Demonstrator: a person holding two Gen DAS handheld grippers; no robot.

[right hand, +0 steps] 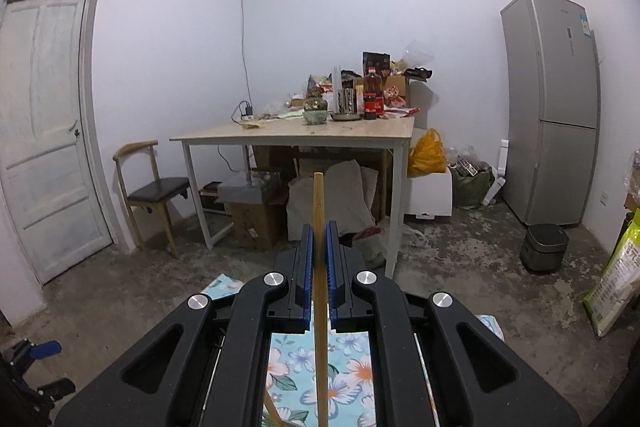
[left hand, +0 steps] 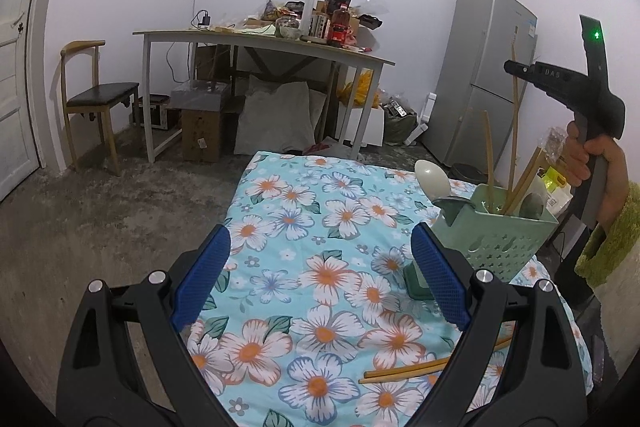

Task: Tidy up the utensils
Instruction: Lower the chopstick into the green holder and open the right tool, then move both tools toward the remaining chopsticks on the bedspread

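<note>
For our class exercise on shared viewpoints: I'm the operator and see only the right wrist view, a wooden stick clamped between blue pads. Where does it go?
Observer: Into the green utensil basket, standing on the floral cloth.
Operator: Is the basket empty?
Observer: No; chopsticks and a pale spoon already stand in it.
Operator: Anything left to collect?
Observer: Yes, a chopstick pair lies on the cloth near the open left gripper.

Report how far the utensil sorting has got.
Done: several chopsticks and spoons stand in the green utensil basket. In hand: the right gripper is shut on one wooden chopstick, held above the basket. Left: a chopstick pair lies on the floral cloth; the left gripper is open, empty.
</note>
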